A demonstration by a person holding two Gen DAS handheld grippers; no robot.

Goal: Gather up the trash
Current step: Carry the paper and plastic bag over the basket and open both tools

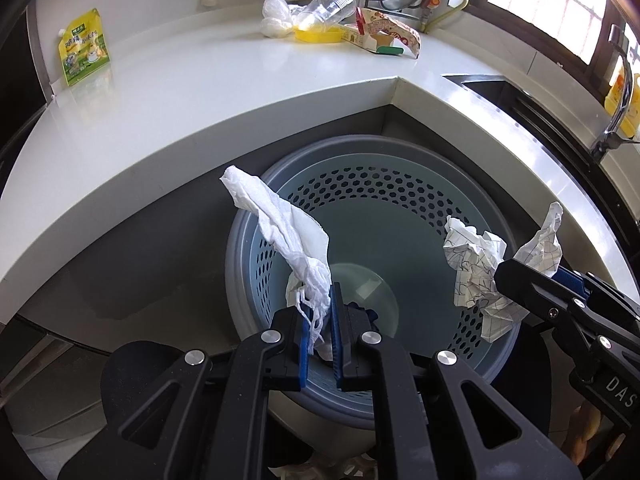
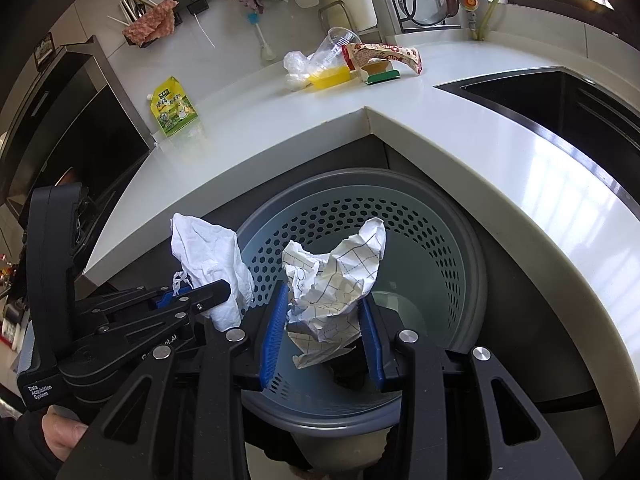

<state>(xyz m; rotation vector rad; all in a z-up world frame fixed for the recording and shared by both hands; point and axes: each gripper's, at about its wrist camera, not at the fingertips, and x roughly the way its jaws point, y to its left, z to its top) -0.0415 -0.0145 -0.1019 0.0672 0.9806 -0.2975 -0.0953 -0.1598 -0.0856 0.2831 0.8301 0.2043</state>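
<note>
The left gripper (image 1: 320, 320) is narrowed onto a white tissue (image 1: 280, 224), pinching its frayed lower end so the rest stands up and leans toward ten o'clock in the left wrist view; the right gripper (image 2: 324, 320) holds a crumpled sheet of grid-lined paper (image 2: 332, 276) between blue pads set fairly wide apart, the wad filling the gap and rising toward one o'clock.

The relation that matters is vertical: both pieces hang directly over the mouth of the grey perforated bin (image 1: 400, 184), which stands on the floor in the inner corner of the white surface (image 1: 200, 112); the tissue sits over the bin's rim at about nine o'clock, its upper part leaning out past the rim, while the paper is over the three o'clock side and more squarely above the opening; so the right one looks better placed for a clean drop, and the left may need a nudge inward first.

More trash waits on the surface at twelve o'clock: a clear plastic cup (image 1: 328, 4), a snack wrapper (image 1: 396, 30), and a green pouch (image 1: 84, 48) well apart at ten o'clock.
</note>
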